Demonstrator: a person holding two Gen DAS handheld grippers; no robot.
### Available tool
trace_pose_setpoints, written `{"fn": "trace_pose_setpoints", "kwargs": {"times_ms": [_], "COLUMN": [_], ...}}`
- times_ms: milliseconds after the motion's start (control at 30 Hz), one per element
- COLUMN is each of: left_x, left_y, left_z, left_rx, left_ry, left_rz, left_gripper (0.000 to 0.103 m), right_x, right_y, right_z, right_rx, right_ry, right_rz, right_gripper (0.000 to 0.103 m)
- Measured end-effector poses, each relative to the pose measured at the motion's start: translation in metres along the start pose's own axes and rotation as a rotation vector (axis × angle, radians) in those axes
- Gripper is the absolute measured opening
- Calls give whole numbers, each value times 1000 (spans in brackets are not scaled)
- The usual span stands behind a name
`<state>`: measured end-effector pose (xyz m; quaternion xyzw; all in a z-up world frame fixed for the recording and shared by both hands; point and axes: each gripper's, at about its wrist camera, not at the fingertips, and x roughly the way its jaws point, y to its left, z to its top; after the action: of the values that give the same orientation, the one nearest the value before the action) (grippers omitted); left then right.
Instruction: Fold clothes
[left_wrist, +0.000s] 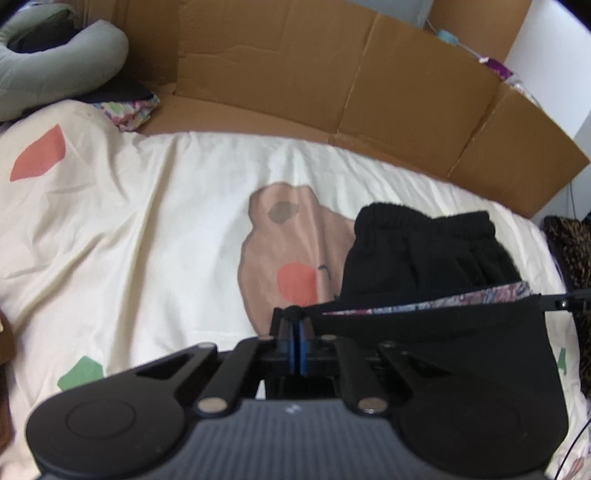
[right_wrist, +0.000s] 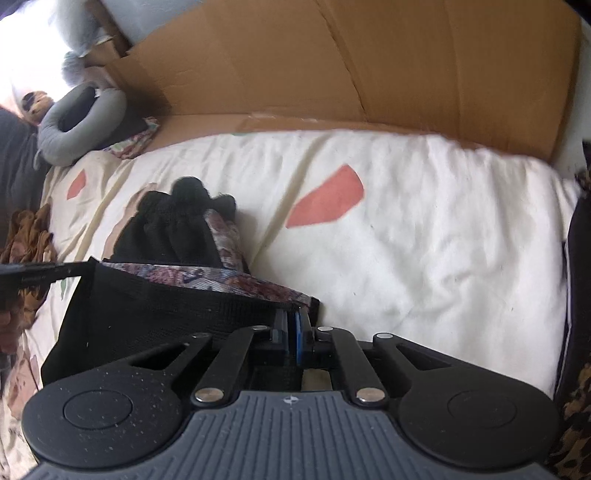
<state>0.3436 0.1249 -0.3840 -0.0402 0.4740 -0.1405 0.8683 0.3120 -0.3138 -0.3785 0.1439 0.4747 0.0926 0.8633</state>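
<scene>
The black garment (left_wrist: 424, 258) lies partly on the cream bedsheet (left_wrist: 147, 240), w/ its near edge lifted and stretched between both grippers. The left gripper (left_wrist: 295, 332) is closed on one corner of this edge, and the right gripper (right_wrist: 293, 325) is closed on the other corner. Along the held edge runs a floral band (right_wrist: 236, 282), probably a lining or waistband.

The fabric looks soft, light and a bit thick, maybe knit, so I think it will sag in the middle and not keep any shape. Holding at the two corners seems the good place; the ribbed elastic part (left_wrist: 424, 218) at the far end is bulkier and may bunch.

Hard to tell what garment it is exactly (shorts or skirt?). The lower part hangs behind the gripper bodies, so it is hidden. Behind the bed stands a cardboard sheet (left_wrist: 332, 74), and a grey pillow (left_wrist: 55, 62) lies at the far left.
</scene>
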Motion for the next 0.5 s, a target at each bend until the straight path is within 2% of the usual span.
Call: {"fn": "trace_pose_setpoints", "kwargs": {"times_ms": [233,333,433,500], "left_x": [-5,2,12,17], "left_y": [8,9,3,-1], "left_z": [1,2,0,-1], "left_rx": [-39,-44,-6,31], "left_ry": [-37,-20,4,15], "left_rz": [4,5,17,38], "left_gripper": [2,2,3,9], "right_x": [-14,-6,5,13], "right_y": [1,-2,-3,-5], "right_z": [8,7,4,2], "right_rx": [-7,-1,-1,11], "right_ry": [-62,-47,-29,-9], "right_rz": [-23,-37,-45,-37], "right_gripper": [1,1,1,2]}}
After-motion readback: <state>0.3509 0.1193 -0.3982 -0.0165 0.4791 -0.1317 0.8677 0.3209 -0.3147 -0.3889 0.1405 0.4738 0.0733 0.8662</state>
